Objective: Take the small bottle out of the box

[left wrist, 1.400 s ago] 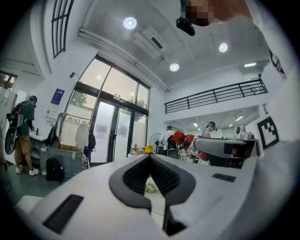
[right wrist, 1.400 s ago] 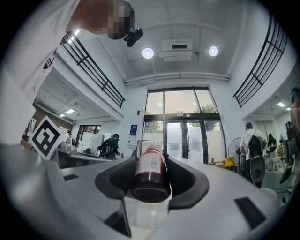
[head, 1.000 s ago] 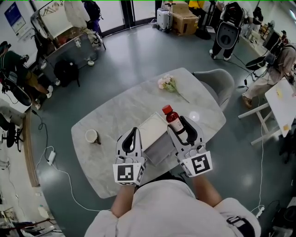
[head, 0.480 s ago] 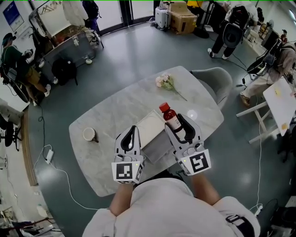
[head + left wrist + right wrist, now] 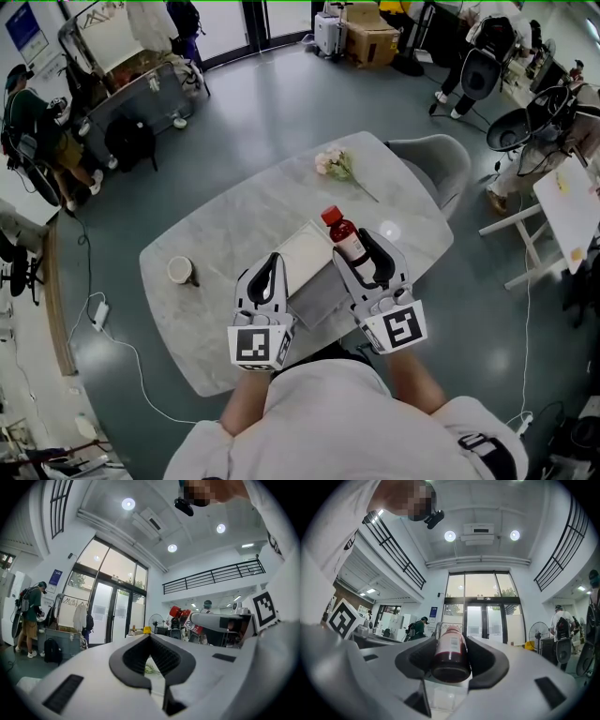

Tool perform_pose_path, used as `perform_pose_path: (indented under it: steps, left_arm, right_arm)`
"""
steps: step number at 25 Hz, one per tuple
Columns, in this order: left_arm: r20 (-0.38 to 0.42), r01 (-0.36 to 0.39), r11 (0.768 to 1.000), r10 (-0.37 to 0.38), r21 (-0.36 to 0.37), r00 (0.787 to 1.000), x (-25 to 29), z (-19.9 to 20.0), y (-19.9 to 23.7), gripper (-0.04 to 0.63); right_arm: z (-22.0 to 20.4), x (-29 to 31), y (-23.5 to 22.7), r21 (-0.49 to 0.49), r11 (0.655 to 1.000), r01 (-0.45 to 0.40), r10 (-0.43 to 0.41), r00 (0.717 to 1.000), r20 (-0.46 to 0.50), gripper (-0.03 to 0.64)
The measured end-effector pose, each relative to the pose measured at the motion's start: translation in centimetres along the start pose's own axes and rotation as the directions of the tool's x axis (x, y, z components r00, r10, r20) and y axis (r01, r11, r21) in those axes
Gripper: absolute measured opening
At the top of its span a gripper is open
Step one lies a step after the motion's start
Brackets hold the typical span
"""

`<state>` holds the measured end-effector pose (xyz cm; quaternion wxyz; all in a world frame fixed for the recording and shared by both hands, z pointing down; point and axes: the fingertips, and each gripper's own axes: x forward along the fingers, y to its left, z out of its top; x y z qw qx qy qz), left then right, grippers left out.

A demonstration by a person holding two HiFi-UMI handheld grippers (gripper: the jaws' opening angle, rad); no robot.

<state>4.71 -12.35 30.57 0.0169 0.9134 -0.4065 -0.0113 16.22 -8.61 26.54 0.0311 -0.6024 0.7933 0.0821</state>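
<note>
Bottle point(image 5: 450, 654) clamped in right claw point(image 5: 359, 251), box point(image 5: 302, 262) below; left claw point(image 5: 270, 267) closed, empty. Likely next: carry clear, set down.

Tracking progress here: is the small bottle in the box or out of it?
Out, it seems: the right gripper's jaws clamp the bottle, lifted above the box.
</note>
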Motion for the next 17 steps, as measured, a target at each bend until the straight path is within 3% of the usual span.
perform_pose_path:
  steps: [17]
  left_arm:
    - [-0.012,0.006,1.000,-0.006,-0.011,1.000,0.02,-0.36,-0.14,0.021]
  right_arm:
    - [0.02,-0.08,0.00,-0.004,1.000,0.001,-0.001,1.000,-0.005,0.221]
